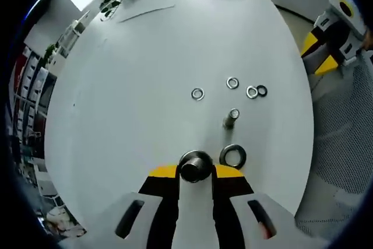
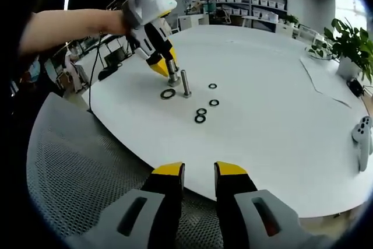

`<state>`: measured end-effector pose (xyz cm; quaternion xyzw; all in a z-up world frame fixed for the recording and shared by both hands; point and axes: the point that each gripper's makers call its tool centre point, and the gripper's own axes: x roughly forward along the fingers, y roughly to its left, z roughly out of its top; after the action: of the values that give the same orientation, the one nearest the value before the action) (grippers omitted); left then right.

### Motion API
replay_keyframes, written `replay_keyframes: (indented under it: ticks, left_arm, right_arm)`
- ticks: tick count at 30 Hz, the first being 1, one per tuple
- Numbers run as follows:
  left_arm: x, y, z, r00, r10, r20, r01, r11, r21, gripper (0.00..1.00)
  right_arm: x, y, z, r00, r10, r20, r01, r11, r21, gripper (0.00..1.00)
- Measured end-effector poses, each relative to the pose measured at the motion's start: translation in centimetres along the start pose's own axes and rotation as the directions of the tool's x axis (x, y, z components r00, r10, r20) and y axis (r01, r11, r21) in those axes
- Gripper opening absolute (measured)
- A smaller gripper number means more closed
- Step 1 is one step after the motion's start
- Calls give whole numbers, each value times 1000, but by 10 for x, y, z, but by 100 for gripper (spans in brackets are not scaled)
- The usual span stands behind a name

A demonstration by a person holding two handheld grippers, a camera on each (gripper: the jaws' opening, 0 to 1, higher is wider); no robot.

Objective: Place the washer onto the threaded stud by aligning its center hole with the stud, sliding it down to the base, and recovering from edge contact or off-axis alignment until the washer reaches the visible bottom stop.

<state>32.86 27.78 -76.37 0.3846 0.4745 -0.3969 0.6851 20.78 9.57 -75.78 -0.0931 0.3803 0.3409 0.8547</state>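
The left gripper [image 1: 196,174] squeezes a shiny round metal nut [image 1: 194,166] near the grey threaded metal stud [image 1: 231,119]. The right gripper [image 2: 198,174] is open, holding nothing.

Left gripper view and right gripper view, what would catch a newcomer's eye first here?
Most striking is the left hand-held gripper, its yellow-tipped jaws shut on a metal nut just above the white table. Right beside it the threaded stud stands upright, with a large dark washer lying flat next to it. Beyond the stud, several small washers lie scattered.
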Motion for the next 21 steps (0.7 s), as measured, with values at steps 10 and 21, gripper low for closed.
replay_keyframes:
  ticks: [10, 21]
  left_arm:
    - [9, 0, -4, 999, -27, -28, 27, 999, -21, 18]
    - [15, -1, -5, 998, -51, -34, 49, 997, -57, 19]
  right_arm:
    - [-1, 1, 2, 1000, 5, 8, -5, 1000, -2, 23]
    - [-1, 1, 2, 1000, 4, 12, -4, 1000, -3, 23]
